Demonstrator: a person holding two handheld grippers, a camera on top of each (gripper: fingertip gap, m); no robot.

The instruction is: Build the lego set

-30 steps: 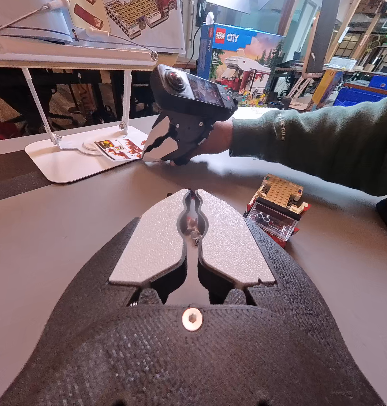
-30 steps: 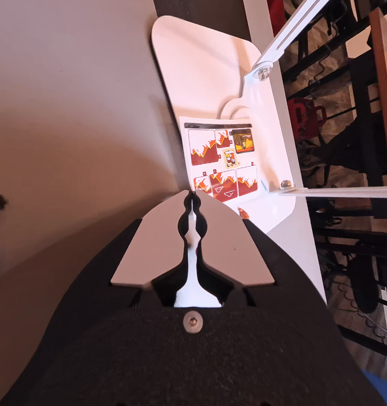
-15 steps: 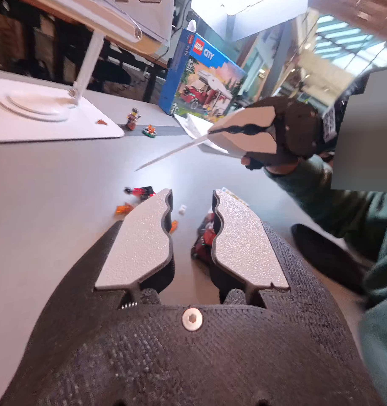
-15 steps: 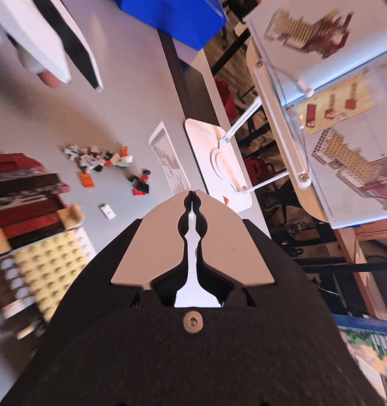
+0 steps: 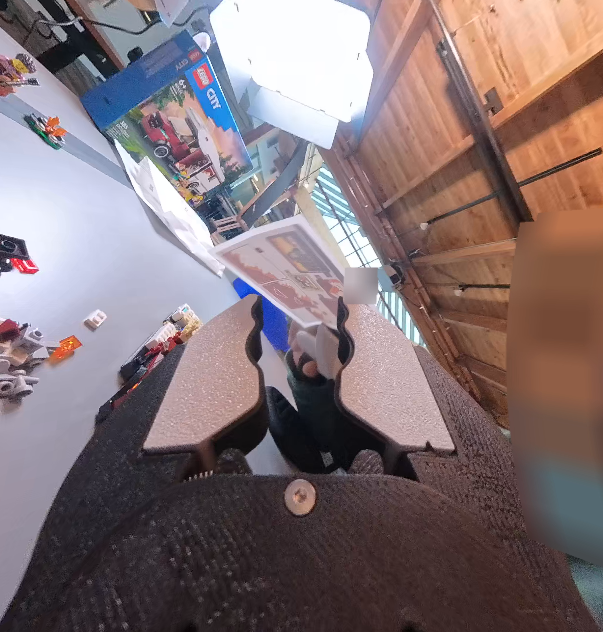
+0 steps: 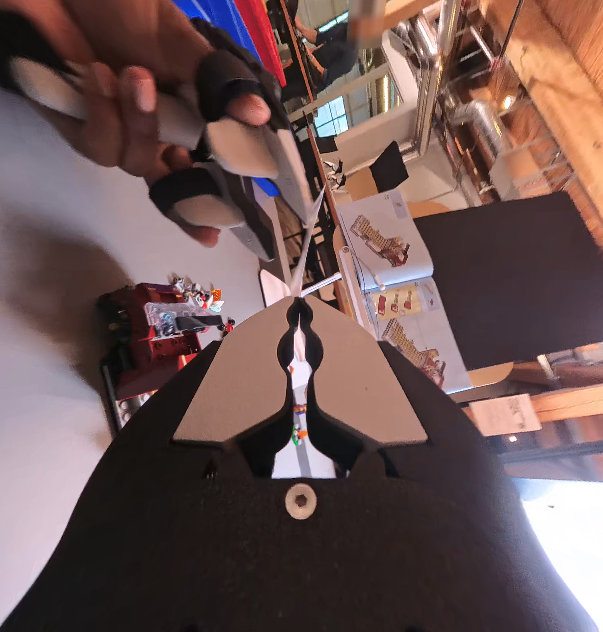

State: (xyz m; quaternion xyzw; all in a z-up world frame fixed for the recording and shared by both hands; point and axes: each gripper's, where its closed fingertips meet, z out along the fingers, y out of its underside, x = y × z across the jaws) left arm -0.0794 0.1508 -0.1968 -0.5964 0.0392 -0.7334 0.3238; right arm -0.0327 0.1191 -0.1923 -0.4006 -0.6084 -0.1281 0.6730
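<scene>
My right gripper (image 6: 298, 301) is shut on a sticker sheet (image 6: 308, 246) and holds it in the air, edge-on to its own camera. In the left wrist view the sheet (image 5: 283, 270) shows red and white flame stickers, and the right gripper's fingertips (image 5: 322, 342) pinch its lower edge. My left gripper (image 5: 299, 304) is open and empty, with that lower edge just beyond the gap between its tips. In the right wrist view the left gripper (image 6: 279, 205), held by a hand, is open beside the sheet's far end. The part-built red camper (image 6: 149, 335) stands on the grey table.
The blue set box (image 5: 170, 119) and white papers (image 5: 170, 205) lie at the table's far side. Loose bricks (image 5: 16, 355) and an orange piece (image 5: 67, 345) lie at the left. The instruction booklet (image 6: 385, 246) rests on a stand with a white base (image 6: 272, 287). There is about 7 cm between the tips of the two grippers. From the right gripper's tips to the part-built red camper (image 6: 149, 335) is close to 9 cm.
My right gripper lifted the sticker sheet off the stand's white base and brought it up before the left gripper. My left gripper opened and tilted upward.
</scene>
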